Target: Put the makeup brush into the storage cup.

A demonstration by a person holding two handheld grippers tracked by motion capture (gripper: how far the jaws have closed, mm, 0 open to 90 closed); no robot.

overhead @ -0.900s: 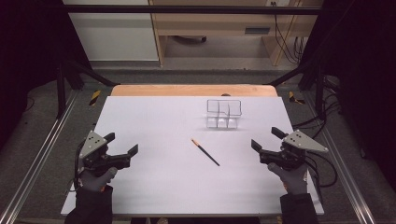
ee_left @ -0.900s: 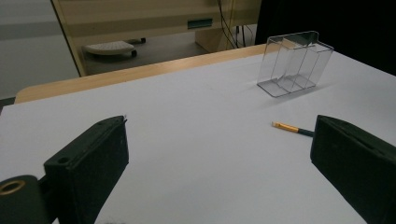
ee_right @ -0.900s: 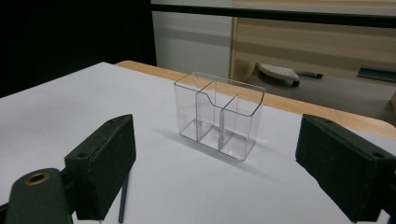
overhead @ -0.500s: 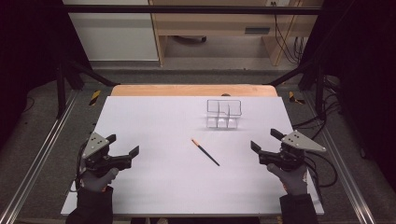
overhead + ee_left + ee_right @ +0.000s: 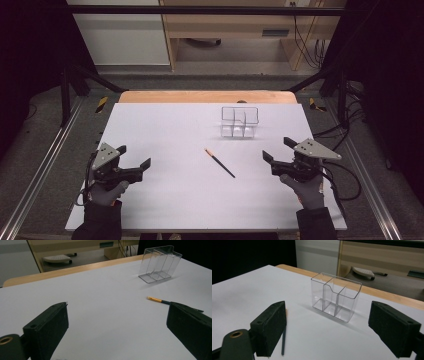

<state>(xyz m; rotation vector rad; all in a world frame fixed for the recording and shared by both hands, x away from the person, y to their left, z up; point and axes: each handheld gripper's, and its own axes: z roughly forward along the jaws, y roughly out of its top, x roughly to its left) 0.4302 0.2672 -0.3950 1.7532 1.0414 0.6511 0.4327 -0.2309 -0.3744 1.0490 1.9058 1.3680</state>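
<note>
A dark pencil (image 5: pixel 219 163) with an orange tip lies flat near the middle of the white table (image 5: pixel 175 130). Behind it stands a clear plastic organizer (image 5: pixel 240 121) with divided compartments, all bare inside. My left gripper (image 5: pixel 133 160) hovers open at the table's left front, nothing between its jaws; its own view shows the pencil (image 5: pixel 158 300) off to the right and the organizer (image 5: pixel 160 263) beyond. My right gripper (image 5: pixel 279 149) is open at the right front; past its jaws the organizer (image 5: pixel 336 296) stands upright and the pencil (image 5: pixel 283 340) runs beside the left jaw.
A wooden strip (image 5: pixel 205 96) borders the table's far edge. Metal frame rails (image 5: pixel 45 165) run along both sides. Cables (image 5: pixel 345 172) trail from the right gripper over the table's right edge. A cabinet and shelving (image 5: pixel 230 27) stand behind the table.
Both grippers have stayed open and nearly still; the left one has shifted only slightly. The pencil and organizer have not moved.
</note>
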